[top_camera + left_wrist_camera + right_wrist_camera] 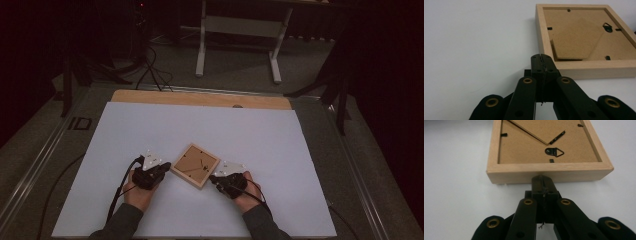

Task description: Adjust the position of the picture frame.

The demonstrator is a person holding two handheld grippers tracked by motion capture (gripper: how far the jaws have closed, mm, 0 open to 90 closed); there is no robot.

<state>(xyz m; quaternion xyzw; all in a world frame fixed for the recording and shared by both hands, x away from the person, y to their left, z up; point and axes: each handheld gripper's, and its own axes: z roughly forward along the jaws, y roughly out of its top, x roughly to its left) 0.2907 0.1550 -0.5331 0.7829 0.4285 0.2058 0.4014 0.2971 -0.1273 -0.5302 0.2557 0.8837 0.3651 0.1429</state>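
A light wooden picture frame (195, 165) lies face down on the white sheet, its brown backing board and black hanging hook up. My left gripper (168, 165) rests at the frame's left side, jaws shut with nothing between them. In the left gripper view the closed tips (541, 58) sit against the near rail of the frame (584, 45), close to its left corner. My right gripper (212, 177) lies at the frame's right side, also shut and empty. In the right gripper view its tips (542, 180) touch the middle of the frame's near rail (549, 173).
The white sheet (150, 125) covers most of a wooden tabletop whose bare far strip (200, 98) shows behind it. Black cables trail from both grippers toward the near edge. A white stand (240, 30) stands on the floor beyond the table.
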